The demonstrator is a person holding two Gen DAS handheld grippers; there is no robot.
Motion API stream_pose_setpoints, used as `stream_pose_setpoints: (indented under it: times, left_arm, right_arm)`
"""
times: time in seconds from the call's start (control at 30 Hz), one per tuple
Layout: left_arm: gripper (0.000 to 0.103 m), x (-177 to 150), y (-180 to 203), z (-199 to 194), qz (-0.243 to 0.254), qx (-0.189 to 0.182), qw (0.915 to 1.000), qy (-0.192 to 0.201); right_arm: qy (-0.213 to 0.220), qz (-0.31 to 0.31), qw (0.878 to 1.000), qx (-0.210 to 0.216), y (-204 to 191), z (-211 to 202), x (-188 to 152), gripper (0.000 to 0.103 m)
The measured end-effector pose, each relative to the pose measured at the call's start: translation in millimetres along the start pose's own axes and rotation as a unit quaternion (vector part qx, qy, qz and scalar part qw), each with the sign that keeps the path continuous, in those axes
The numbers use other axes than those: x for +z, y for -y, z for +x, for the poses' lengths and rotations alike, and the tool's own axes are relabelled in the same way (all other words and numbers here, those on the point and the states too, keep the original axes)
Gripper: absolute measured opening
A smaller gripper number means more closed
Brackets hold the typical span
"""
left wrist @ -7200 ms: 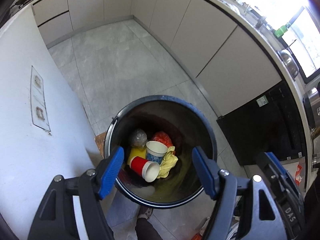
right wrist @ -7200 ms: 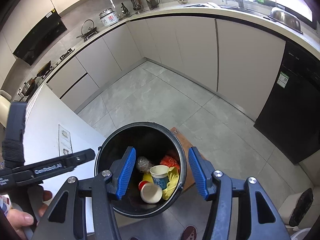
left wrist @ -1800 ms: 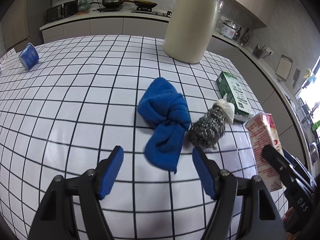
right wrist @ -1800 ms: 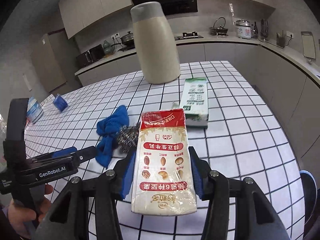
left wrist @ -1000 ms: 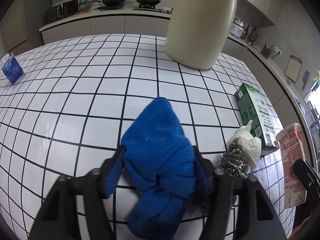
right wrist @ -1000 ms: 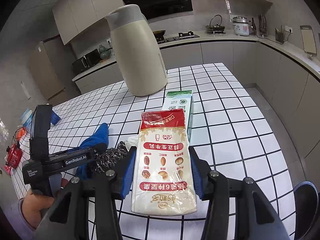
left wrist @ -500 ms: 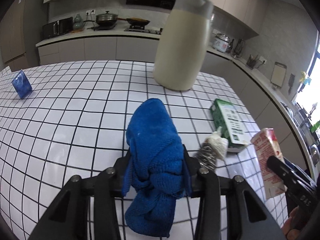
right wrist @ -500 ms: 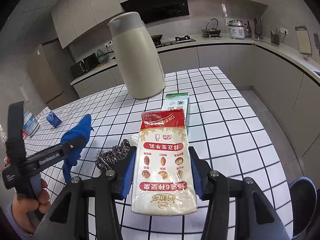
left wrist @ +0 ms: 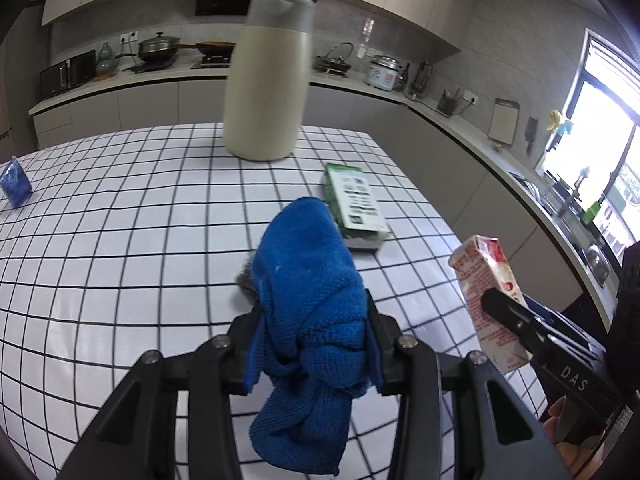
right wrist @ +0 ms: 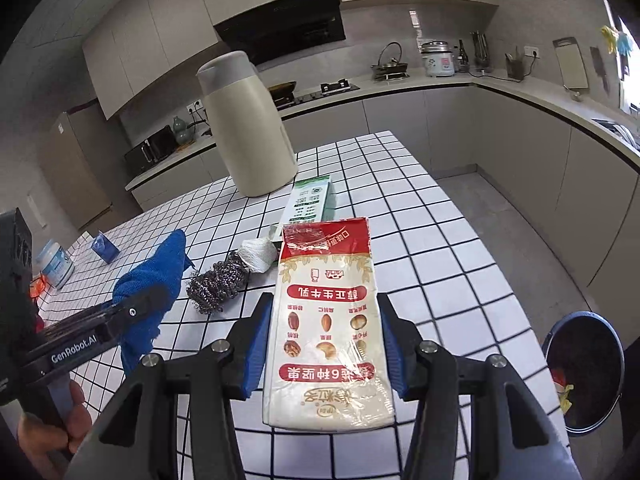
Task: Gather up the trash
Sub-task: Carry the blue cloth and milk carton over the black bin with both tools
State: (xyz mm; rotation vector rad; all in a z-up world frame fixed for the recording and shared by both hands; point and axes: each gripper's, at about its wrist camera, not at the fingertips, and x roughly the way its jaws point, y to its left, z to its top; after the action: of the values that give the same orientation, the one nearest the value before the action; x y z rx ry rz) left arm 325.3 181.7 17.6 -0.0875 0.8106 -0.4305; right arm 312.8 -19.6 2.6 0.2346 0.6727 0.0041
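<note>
My left gripper (left wrist: 314, 344) is shut on a knotted blue cloth (left wrist: 308, 304), lifted clear of the white tiled table (left wrist: 120, 240); the same cloth (right wrist: 148, 284) shows at the left of the right wrist view. My right gripper (right wrist: 324, 348) is shut on a red-and-cream milk carton (right wrist: 326, 328), held above the table; that carton (left wrist: 490, 300) appears at the right of the left wrist view. A steel wool scourer (right wrist: 216, 280) with a white paper wad (right wrist: 258, 256) lies on the table. The dark trash bin (right wrist: 582, 368) stands on the floor at the lower right.
A tall cream thermos jug (left wrist: 268, 80) stands at the table's far side, a green-and-white carton (left wrist: 356, 206) lying in front of it. A small blue packet (left wrist: 14, 182) and a white tub (right wrist: 54, 262) sit far left. Grey kitchen counters ring the room.
The left gripper closed on the blue cloth and lifted it off the table, swinging right. The right gripper moved sideways with the carton, bringing the bin into view.
</note>
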Motion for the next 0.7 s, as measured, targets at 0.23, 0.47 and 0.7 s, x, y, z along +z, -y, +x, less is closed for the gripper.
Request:
stream_pose_setpoints:
  times: [0.23,0.47,0.7]
  left_arm:
    - [0.042,-12,63,8,0.020,-0.024,0.9995,-0.006]
    - [0.042,-24,160,32,0.035,-0.057,0.9974,-0.026]
    - [0.042,-37,260,64,0.057,-0.106,0.9912,-0.054]
  right_arm:
    - [0.013,0.011,1.000,-0.012,49,-36,-6,0.052]
    - [0.016,0.035,0.999,-0.034,140,-75,-11,0.052]
    - [0.013,0.074,0.994,-0.078,252,-117,-24,0.052]
